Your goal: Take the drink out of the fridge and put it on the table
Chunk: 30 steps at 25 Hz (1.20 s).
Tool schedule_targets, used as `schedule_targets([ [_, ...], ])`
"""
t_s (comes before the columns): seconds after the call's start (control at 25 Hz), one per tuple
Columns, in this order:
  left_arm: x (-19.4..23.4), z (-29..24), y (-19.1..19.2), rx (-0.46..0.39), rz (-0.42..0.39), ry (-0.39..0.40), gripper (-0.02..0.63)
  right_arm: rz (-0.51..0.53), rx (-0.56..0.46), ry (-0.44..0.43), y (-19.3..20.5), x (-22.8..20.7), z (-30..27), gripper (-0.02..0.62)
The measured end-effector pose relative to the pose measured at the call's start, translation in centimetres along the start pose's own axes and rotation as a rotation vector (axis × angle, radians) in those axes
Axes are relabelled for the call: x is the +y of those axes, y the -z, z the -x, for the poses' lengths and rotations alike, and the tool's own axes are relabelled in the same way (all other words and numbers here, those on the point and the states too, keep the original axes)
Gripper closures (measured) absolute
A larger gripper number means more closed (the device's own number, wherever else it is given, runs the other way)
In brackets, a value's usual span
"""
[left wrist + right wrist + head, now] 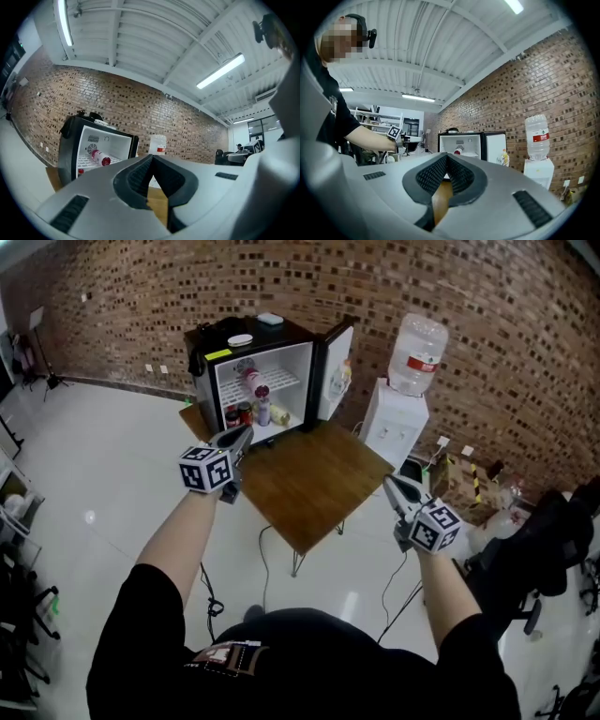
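Observation:
A black mini fridge [208,381] stands open on the far end of a wooden table [314,486], its door [335,371] swung to the right. A red-and-white drink bottle [254,382] lies on the upper shelf, and other cans and bottles [251,414] stand below. My left gripper [242,435] is shut and empty, level, just in front of the fridge. My right gripper [391,485] is shut and empty beside the table's right edge. The left gripper view shows the fridge [70,145] and the bottle [99,157] ahead of the shut gripper [151,157]. In the right gripper view its gripper [446,156] faces the fridge [461,140].
A white water dispenser [397,413] with a large bottle [417,354] stands right of the fridge against the brick wall. A yellow bottle [505,158] sits in the fridge door. Small items lie on the fridge top [242,338]. Cables hang under the table. A black chair [544,549] is at the right.

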State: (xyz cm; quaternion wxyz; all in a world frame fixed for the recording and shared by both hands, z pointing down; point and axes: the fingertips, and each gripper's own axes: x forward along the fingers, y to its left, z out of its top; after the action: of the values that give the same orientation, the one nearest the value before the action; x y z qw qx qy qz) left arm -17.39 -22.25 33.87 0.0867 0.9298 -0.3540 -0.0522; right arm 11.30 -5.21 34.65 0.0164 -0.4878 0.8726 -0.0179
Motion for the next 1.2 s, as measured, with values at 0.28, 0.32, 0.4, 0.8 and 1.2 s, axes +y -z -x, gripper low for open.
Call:
schedule_targets([
  [0.28, 11.3, -6.5, 0.9, 0.067, 0.061, -0.033, 0.606, -0.01, 0.039, 0.07, 1.1, -1.8, -10.3, 0.535],
  [0.32, 13.0, -7.3, 1.1, 0.072, 0.084, -0.06, 0.606, -0.015, 0.04, 0.079, 1.3, -2.0, -11.4, 0.535],
  [0.4, 15.8, -9.1, 1.3, 0.076, 0.127, -0.12, 0.606, -0.023, 0.051, 0.087, 1.9, -2.6, -13.2, 0.518],
  [0.8, 20.1, -18.2, 2.7, 0.054, 0.158, -0.314, 0.606, -0.058, 0.121, -0.012, 6.4, -10.6, -14.9, 0.395],
  [1.2, 23.0, -26.4, 3.7, 0.168, 0.053, -0.498, 0.412, 0.02, 0.062, -0.079, 6.8, -18.2, -17.0, 0.39],
])
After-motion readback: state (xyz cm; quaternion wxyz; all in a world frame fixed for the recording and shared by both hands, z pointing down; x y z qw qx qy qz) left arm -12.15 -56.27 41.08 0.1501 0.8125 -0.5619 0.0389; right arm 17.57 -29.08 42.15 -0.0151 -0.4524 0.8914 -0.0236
